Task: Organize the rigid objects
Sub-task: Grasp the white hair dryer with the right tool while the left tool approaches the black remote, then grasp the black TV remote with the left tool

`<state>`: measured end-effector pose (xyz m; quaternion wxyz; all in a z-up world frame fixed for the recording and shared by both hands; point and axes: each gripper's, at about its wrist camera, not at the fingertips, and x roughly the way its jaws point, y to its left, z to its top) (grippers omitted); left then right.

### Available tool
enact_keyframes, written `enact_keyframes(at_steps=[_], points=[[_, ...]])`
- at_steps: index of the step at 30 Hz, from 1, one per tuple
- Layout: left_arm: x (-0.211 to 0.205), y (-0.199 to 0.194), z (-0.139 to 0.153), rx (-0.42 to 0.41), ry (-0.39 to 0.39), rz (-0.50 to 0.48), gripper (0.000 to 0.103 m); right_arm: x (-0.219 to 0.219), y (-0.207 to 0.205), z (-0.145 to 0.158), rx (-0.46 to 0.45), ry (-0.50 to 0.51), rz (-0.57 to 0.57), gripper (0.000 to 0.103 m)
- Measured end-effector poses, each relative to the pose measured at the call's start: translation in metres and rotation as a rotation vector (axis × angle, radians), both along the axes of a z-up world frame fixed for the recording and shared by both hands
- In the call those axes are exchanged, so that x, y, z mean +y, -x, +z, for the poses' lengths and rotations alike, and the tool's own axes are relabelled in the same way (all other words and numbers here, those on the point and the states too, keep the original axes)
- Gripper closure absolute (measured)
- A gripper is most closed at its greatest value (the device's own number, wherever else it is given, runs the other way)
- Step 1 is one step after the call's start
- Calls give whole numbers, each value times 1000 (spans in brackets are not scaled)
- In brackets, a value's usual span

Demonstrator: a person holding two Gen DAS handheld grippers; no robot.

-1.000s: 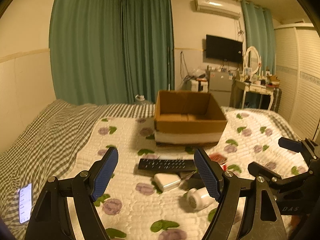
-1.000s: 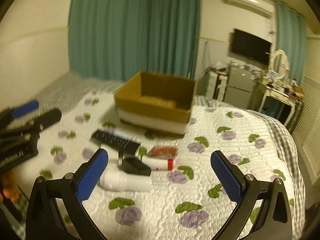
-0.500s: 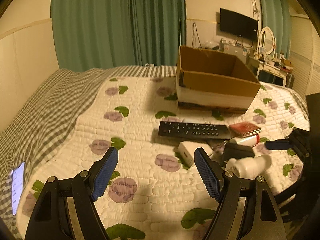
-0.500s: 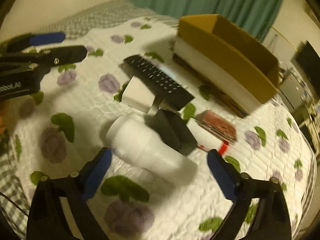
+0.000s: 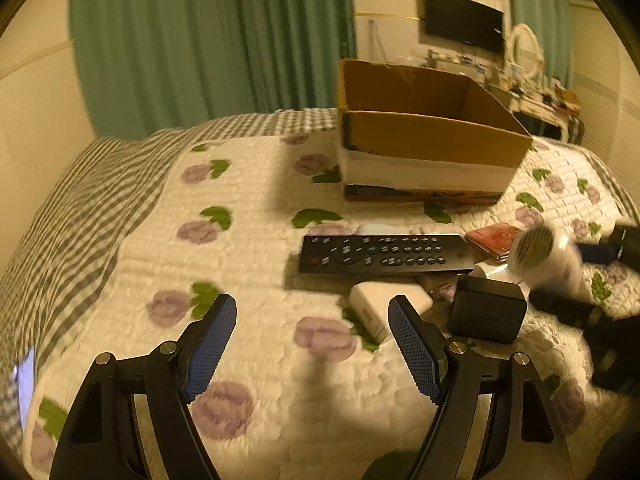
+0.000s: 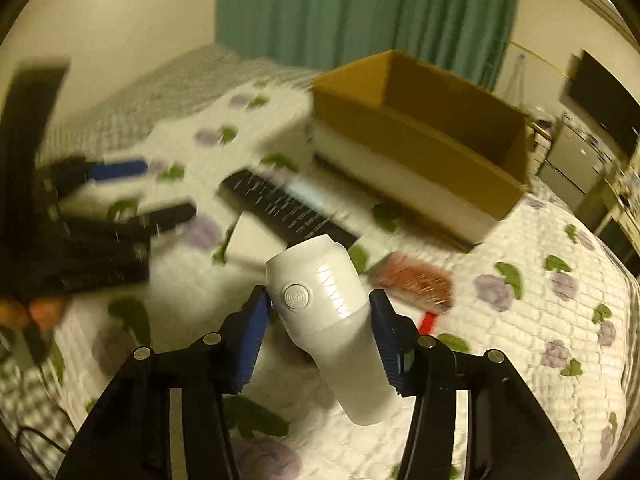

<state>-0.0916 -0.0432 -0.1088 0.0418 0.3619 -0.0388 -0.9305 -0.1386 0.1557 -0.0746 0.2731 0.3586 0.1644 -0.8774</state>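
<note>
My right gripper (image 6: 318, 330) is shut on a white hair dryer (image 6: 324, 312) and holds it above the bed; the dryer also shows in the left wrist view (image 5: 544, 256). My left gripper (image 5: 310, 344) is open and empty, low over the quilt. Ahead of it lie a black remote (image 5: 380, 254), a white charger block (image 5: 384, 308), a black box (image 5: 486, 314) and a red packet (image 5: 496, 238). An open cardboard box (image 5: 424, 144) stands behind them; it also shows in the right wrist view (image 6: 420, 148).
The things lie on a white flowered quilt (image 5: 248, 264) over a grey checked sheet (image 5: 80, 208). A lit phone (image 5: 24, 384) lies at the bed's left edge. Green curtains (image 5: 208, 40), a wall TV (image 5: 464, 20) and a dresser (image 5: 540, 100) stand beyond.
My right gripper has closed on the white hair dryer and lifted it off the quilt. My left gripper has moved lower and closer to the remote and charger.
</note>
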Motion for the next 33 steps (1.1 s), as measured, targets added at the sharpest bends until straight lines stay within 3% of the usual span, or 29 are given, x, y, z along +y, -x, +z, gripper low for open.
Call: enact_keyframes(at_steps=[4,10,18,21,22,23,25,26,30,33], points=[[20,21,-3,-15,92,-105,22,21,21,9,-29,65,-81,52],[60,51,-21,-47,278,-308,22,34,32,1,-77,97,-103,52],[78,82,-40,-84,380,-459,25,42,39,-8,-129,135,-127,52],[78,88,-40,-95,346,-501,32,41,38,-8,-130,135,-126,52],[77,90,-38,-111,314,-518,52,42,39,-8,-130,136,-126,52],[76,90,-34,-112,294,-522,63,41,38,-8,-128,134,-126,52],[76,89,-31,-121,304,-514,65,41,38,-6,-125,136,-127,52],[75,87,-28,-117,291,-513,72,41,37,-5,-123,137,-127,52],[67,75,-5,-111,202,-465,84,42,33,2,-105,140,-140,52],[59,65,18,-101,117,-416,86,43,28,13,-86,155,-157,52]])
